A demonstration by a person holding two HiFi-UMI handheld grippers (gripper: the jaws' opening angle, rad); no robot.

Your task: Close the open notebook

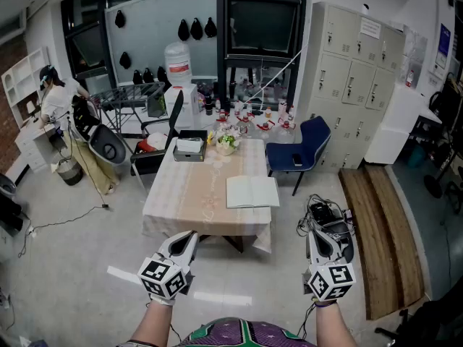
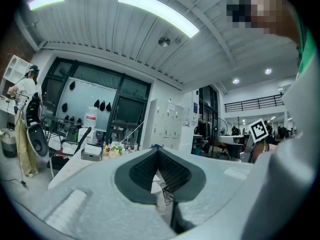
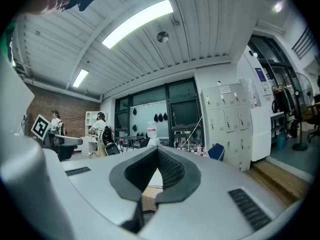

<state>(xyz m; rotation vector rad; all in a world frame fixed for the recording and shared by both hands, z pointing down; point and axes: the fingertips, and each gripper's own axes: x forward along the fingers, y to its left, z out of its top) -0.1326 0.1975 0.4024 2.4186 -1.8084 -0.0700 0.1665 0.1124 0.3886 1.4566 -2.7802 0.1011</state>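
1. Step in hand: the approach. You stand short of the table (image 1: 184, 197), with both grippers level and well apart from it.
2. The open notebook (image 1: 252, 191) lies flat, pages up, near the table's front right edge.
3. Left gripper (image 1: 189, 237) and right gripper (image 1: 314, 231): jaws clenched tip to tip, nothing between them.
4. Next, as I judge it: step in, get under one cover's outer edge and fold it over.

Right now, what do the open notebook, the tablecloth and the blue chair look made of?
The open notebook: paper, matte white pages lying flat around a centre fold. The tablecloth: probably woven fabric, pale with faint stripes, hanging softly down at the sides. The blue chair: matte blue seat and back, cloth or plastic; too small to tell.
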